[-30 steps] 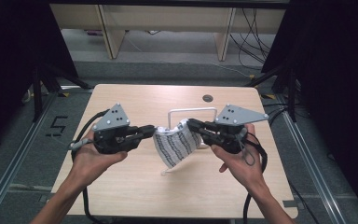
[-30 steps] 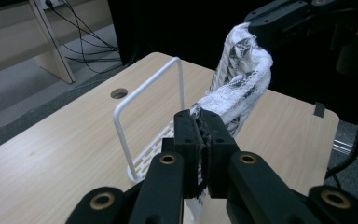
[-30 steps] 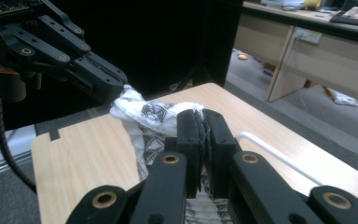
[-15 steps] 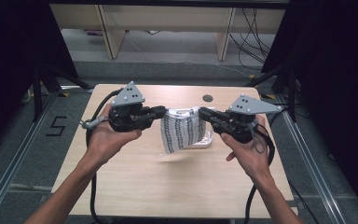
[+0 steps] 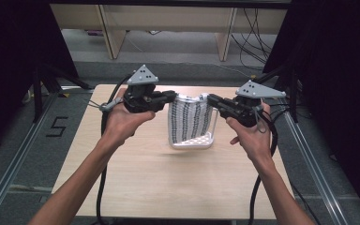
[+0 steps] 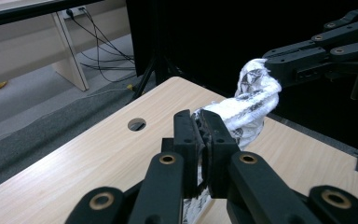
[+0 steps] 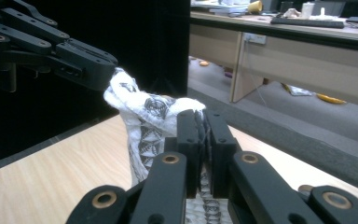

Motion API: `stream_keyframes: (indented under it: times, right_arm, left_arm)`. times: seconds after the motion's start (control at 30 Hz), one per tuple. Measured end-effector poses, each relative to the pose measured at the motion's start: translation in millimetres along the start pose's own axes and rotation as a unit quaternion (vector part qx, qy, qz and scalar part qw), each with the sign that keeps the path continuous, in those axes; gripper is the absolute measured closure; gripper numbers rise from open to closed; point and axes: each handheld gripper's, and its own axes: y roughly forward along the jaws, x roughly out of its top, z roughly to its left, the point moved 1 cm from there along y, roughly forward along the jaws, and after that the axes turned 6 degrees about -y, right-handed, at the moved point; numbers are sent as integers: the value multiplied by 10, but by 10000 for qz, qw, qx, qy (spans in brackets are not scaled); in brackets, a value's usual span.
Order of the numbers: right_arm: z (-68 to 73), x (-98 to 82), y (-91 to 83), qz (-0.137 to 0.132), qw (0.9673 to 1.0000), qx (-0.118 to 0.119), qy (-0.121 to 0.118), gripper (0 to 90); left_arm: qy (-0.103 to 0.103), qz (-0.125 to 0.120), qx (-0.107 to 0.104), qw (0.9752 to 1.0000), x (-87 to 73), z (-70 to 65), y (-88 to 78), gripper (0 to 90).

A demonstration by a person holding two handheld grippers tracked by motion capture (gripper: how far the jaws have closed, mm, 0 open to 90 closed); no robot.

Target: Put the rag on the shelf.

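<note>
A white cloth with a black pattern (image 5: 191, 119) hangs stretched between my two grippers above the wooden table (image 5: 136, 178). My left gripper (image 5: 172, 97) is shut on its upper left corner, and my right gripper (image 5: 211, 99) is shut on its upper right corner. The cloth's lower edge reaches a white mesh basket (image 5: 193, 141) standing on the table. In the left gripper view the jaws (image 6: 204, 135) pinch the cloth (image 6: 249, 105), with the other gripper (image 6: 307, 56) beyond. In the right gripper view the jaws (image 7: 204, 135) clamp the cloth (image 7: 142, 109), and the other gripper (image 7: 74, 58) holds its far end.
The table has a round cable hole (image 6: 136, 124) near its far edge. Beyond the table stand desk legs (image 5: 110, 33) and loose cables (image 5: 255, 28) on the floor. Dark screens flank both sides. Metal rails (image 5: 14, 168) run along the floor beside the table.
Both grippers have moved up and away from the person, carrying the cloth. The cloth now hangs flatter and straighter, over the white basket.
</note>
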Motion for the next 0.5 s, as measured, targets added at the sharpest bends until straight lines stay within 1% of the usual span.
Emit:
stream_keyframes:
  times: [0.03,0.07,0.1,0.17,0.2,0.23,0.27,0.33,0.37,0.4,0.43,0.47,0.5]
  right_arm:
    - [-41,-1,26,22,10000,-2,35,870]
    - [-41,-1,26,22,10000,-2,35,870]
    - [-88,9,53,15,10000,-53,57,870]
    - [-106,15,70,-7,10000,-55,50,870]
    - [-133,27,80,-14,9999,-138,12,870]
    - [-157,41,97,-18,9999,-148,1,870]
    - [-188,69,135,19,9999,-153,55,870]
    - [-206,85,153,36,9998,-173,33,870]
    - [-223,100,169,54,9997,-220,28,870]
    - [-245,114,193,23,9997,-230,3,870]
    - [-272,140,229,46,9997,-216,132,870]
    - [-272,140,229,46,9997,-216,132,870]
    - [-316,170,269,36,9995,-289,119,870]
  left_arm:
    - [-58,-18,9,10000,35,22,51,854]
    - [-58,-18,9,10000,35,22,51,854]
    - [-74,-13,16,10000,64,35,84,854]
    - [-80,-18,31,10000,98,46,126,854]
    - [-100,-23,52,9999,117,52,150,854]
    - [-118,-14,78,9999,137,61,178,853]
    - [-136,-1,119,9998,164,77,220,853]
    - [-139,1,148,9998,181,91,241,853]
    - [-159,-2,174,9997,198,106,260,853]
    - [-195,-18,195,9996,214,125,278,853]
    - [-235,-34,216,9995,230,144,296,853]
    - [-277,-40,243,9993,245,166,311,853]
    - [-351,-51,301,9989,273,215,348,852]
